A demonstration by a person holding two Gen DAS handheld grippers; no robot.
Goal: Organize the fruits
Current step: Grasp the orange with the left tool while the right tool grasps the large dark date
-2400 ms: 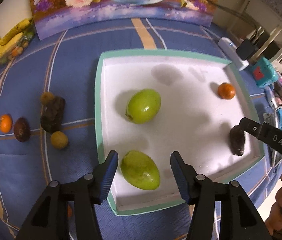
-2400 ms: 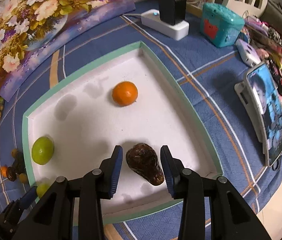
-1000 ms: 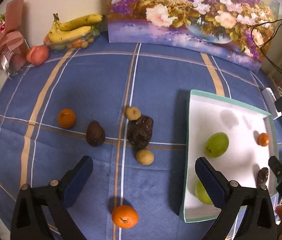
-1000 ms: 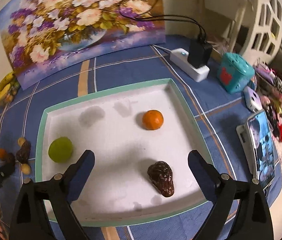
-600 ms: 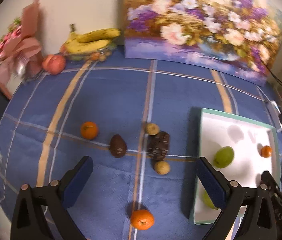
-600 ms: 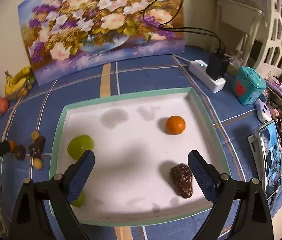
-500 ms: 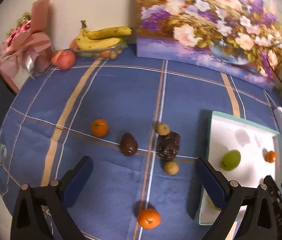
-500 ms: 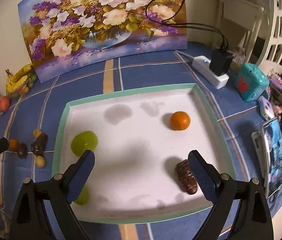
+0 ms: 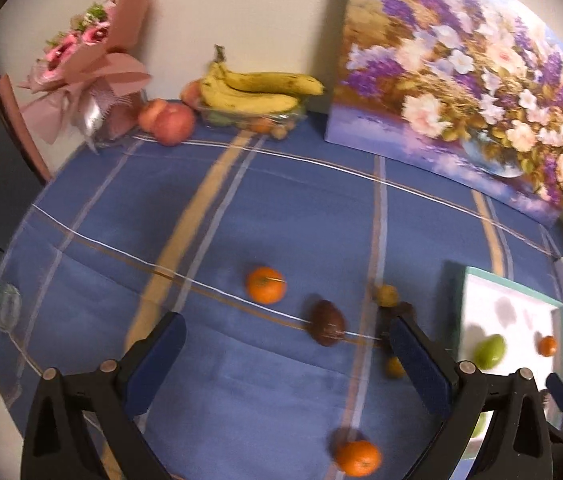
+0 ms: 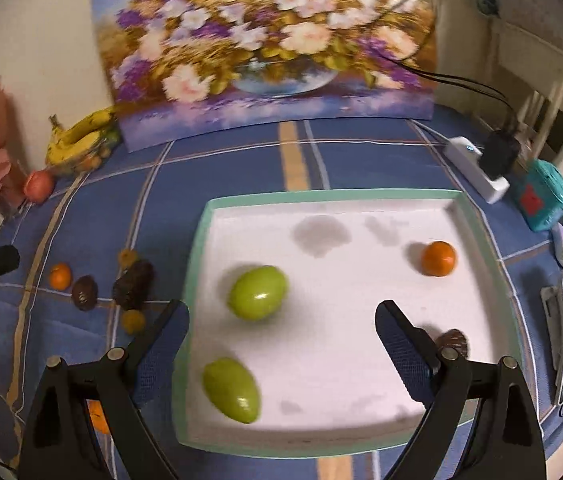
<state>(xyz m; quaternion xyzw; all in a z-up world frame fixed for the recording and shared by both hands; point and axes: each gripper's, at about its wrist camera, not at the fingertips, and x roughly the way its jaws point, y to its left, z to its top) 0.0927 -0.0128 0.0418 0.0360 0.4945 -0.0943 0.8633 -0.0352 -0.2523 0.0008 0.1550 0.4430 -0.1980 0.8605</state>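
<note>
- A blue tablecloth (image 9: 289,216) with yellow and white stripes covers the table.
- A flower painting (image 10: 269,40) leans on the wall at the far edge of the cloth.
- The white tray (image 10: 361,204) with a green rim lies on the cloth in front of the painting, to the right of the loose fruits.
- The left gripper (image 9: 285,354) is held above the cloth with its jaws spread wide and nothing between them.
- The right gripper (image 10: 283,344) is held above the near part of the tray, jaws also spread wide and holding nothing.
- A banana bunch (image 9: 257,90) is in the far corner, with a red apple (image 9: 171,122) just beside it.
- Inside the tray are two green mangoes: one (image 10: 258,292) near the middle, the other (image 10: 231,390) close to the near left corner.
- A dark brown fruit (image 10: 452,342) lies at the near right side of the tray.
- A small orange (image 10: 437,258) sits at the far right of the tray.
- On the cloth, left of the tray, there is a loose orange (image 9: 265,285), a dark round fruit (image 9: 326,323) near it, and two small yellow fruits (image 9: 386,294).
- Another orange (image 9: 358,458) lies nearer to the camera, apart from that group.
</note>
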